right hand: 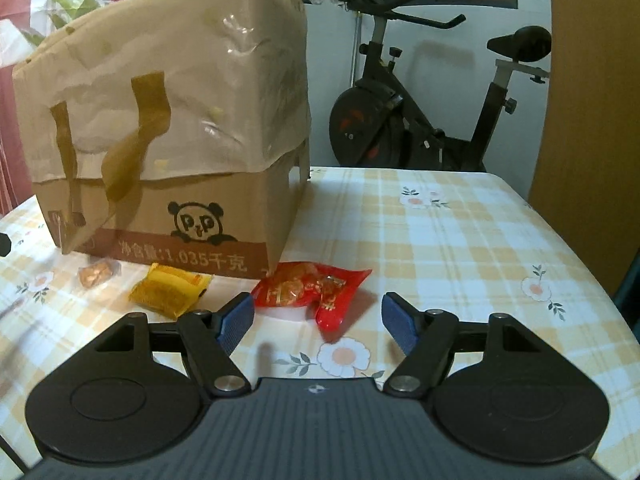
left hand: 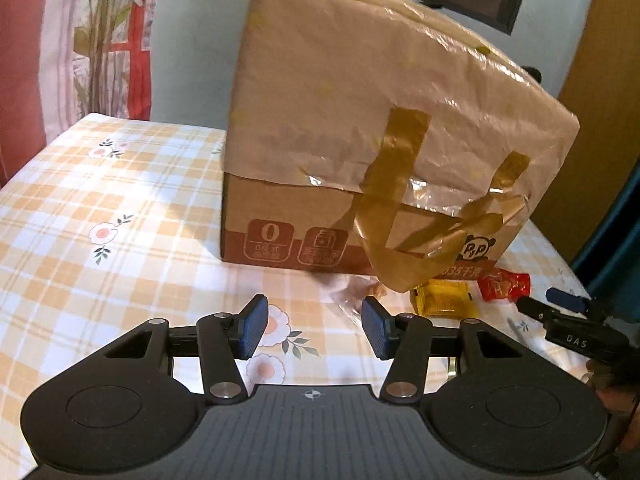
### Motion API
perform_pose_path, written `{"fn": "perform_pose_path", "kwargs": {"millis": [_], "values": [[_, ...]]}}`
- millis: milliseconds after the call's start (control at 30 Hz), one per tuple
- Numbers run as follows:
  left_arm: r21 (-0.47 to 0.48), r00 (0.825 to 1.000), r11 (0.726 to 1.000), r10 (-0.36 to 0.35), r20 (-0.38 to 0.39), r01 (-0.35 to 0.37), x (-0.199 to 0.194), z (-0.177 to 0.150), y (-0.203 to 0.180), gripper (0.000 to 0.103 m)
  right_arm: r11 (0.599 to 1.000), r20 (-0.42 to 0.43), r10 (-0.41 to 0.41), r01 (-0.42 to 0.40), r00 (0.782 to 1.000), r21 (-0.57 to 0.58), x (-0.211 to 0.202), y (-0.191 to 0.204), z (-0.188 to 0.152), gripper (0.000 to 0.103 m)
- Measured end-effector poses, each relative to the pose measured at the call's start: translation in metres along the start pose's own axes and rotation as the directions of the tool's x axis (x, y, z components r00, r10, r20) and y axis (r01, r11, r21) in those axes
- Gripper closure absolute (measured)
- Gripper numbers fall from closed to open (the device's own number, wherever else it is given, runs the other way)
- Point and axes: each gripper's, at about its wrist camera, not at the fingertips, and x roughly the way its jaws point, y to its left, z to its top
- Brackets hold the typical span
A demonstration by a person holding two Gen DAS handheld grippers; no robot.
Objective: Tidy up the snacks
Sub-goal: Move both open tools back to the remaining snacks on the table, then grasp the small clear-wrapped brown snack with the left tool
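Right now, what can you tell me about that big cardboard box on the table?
The cardboard box is brown, standing upright on the checked tablecloth. A crinkled tan plastic bag with darker handles is pulled over its top, leaving the lower part bare. That part shows a panda logo and a reddish band with printed characters. Three small wrapped snacks lie along its front base; no tool touches it.

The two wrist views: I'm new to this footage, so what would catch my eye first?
A big cardboard box, draped in crinkled plastic and stuck with brown tape, stands on the checked tablecloth. Along its front edge lie three snacks: a red packet, a yellow packet and a small clear-wrapped sweet. An exercise bike stands behind the table.
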Motion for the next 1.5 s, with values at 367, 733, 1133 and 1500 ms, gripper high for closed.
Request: {"fn": "perform_pose_path", "kwargs": {"millis": [367,733,1133,1500], "values": [[0.269,0.991,0.961,-0.020,-0.133,0.056,0.067,0.008,-0.048,0.055,0.999,0.023,-0.006,0.005,1.000,0.054,-0.002,-0.007,0.001,0.030],[0.307,0.993,0.951,-0.003,-0.119,0.039,0.090,0.011,-0.059,0.055,0.997,0.007,0.019,-0.020,1.000,0.078,0.001,-0.009,0.001,0.030],[0.281,0.995,0.959,0.000,-0.105,0.030,0.065,-0.013,-0.053,0.080,0.995,-0.009,0.027,-0.026,1.000,0.100,0.004,-0.010,0.001,0.030],[0.165,0.996,0.986,0.005,-0.086,0.009,0.050,-0.032,-0.022,0.080,0.996,-0.047,0.035,-0.031,0.998,0.085,0.010,-0.008,0.001,0.030]]}}
